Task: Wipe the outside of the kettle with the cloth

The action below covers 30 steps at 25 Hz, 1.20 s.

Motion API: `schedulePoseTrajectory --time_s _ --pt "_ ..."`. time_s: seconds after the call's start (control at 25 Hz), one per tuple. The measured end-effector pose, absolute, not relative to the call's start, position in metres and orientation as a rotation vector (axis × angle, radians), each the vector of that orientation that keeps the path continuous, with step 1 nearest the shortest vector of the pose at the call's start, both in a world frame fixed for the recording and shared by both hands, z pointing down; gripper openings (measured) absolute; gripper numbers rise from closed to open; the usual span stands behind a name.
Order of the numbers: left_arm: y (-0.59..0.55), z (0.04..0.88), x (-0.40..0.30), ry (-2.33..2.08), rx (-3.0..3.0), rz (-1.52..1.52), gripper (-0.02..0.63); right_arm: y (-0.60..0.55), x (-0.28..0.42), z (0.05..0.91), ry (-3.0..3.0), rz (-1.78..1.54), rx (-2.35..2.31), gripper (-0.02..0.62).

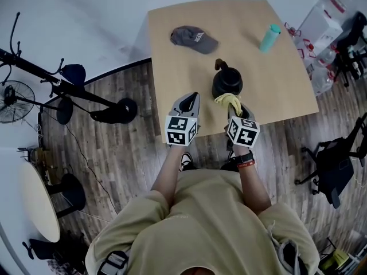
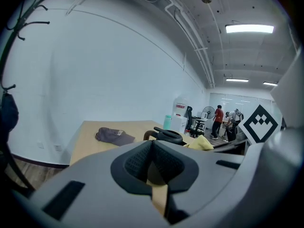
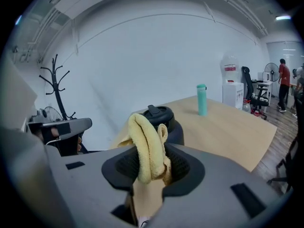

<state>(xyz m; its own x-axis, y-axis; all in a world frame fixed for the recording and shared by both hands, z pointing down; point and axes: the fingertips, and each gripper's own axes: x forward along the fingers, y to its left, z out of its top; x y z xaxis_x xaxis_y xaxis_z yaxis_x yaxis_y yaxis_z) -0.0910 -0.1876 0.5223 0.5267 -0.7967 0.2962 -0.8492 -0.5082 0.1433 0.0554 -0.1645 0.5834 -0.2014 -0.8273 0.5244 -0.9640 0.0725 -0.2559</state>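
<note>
Jaws on the right gripper (image 3: 151, 167) are clenched on a bunched yellow terry cloth (image 3: 147, 146), held at the near side of the squat black kettle (image 1: 227, 82). The kettle stands, lid on, close to the near edge of the light wooden tabletop (image 1: 287, 79). At that same edge the left gripper (image 2: 152, 160) hovers with its jaws pressed together on nothing. Bare wood lies open on both sides of the kettle. A grey cap (image 1: 193, 39) and a teal bottle (image 1: 269, 38) sit well apart, farther back.

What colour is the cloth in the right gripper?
Pale yellow. The cloth shows best in the right gripper view, clamped in the right gripper.
</note>
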Motion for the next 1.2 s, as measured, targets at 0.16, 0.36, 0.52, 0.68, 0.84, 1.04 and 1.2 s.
schedulePoseTrajectory --time_s 0.16,0.36,0.52,0.68,0.84,1.04,1.2 --pt "-0.186 0.521 -0.109 -1.386 2.505 0.284 0.025 -0.166 0.016 0.59 -2.142 0.825 1.757 0.127" --pt "-0.187 0.521 -0.132 -1.402 2.5 0.295 0.025 -0.183 -0.026 0.607 -2.124 0.804 1.738 0.129" --pt "-0.188 0.521 -0.144 -1.41 2.499 0.299 0.025 -0.203 -0.044 0.623 -2.077 0.787 1.758 0.129" --pt "-0.19 0.519 -0.149 -1.415 2.498 0.294 0.025 -0.219 -0.048 0.633 -2.025 0.795 1.795 0.129" --pt "-0.193 0.518 -0.153 -1.423 2.49 0.287 0.025 -0.23 -0.045 0.641 -1.971 0.819 1.839 0.129" --pt "-0.194 0.52 -0.151 -1.429 2.482 0.278 0.025 -0.236 -0.038 0.65 -1.94 0.897 1.88 0.129" --pt "-0.193 0.521 -0.147 -1.428 2.479 0.281 0.025 -0.233 -0.033 0.652 -1.941 0.932 1.902 0.129"
